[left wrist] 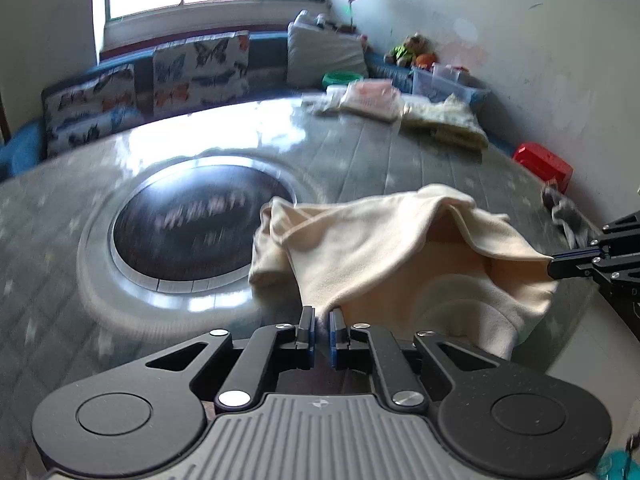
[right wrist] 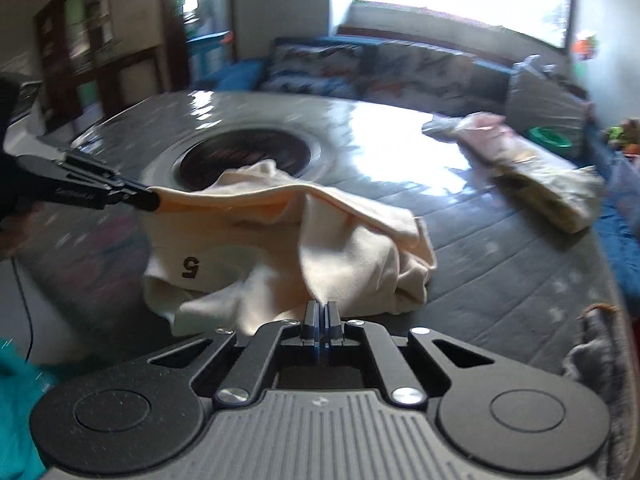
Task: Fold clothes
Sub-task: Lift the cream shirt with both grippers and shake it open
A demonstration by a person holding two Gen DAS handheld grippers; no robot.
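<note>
Spreading under everything is the grey quilted table cover [left wrist: 400, 152], with a dark round inset [left wrist: 200, 220] sunk into it, which serves here as the landmark. The cream garment [left wrist: 384, 248] lies bunched on the cover just beside that inset, on the side away from the butterfly-print cushions [left wrist: 200, 68] that line the far edge. Its long axis runs roughly across the left wrist view, from a rumpled end touching the rim of the inset out toward the right gripper [left wrist: 554, 266], and one edge is lifted off the cover so the cloth sags between the two grips. In the right wrist view a dark numeral 5 [right wrist: 191, 267] shows upside down on a lower layer. A heap of pale folded clothes [left wrist: 404, 108] sits well beyond the inset, near the wall. The left gripper [left wrist: 322, 322] reaches forward and low, its jaws drawn narrow and pinching a fold of the garment at the near edge. The right gripper comes in sideways from the side, level with the lifted edge, fingers closed tight on a corner of the cloth.
</note>
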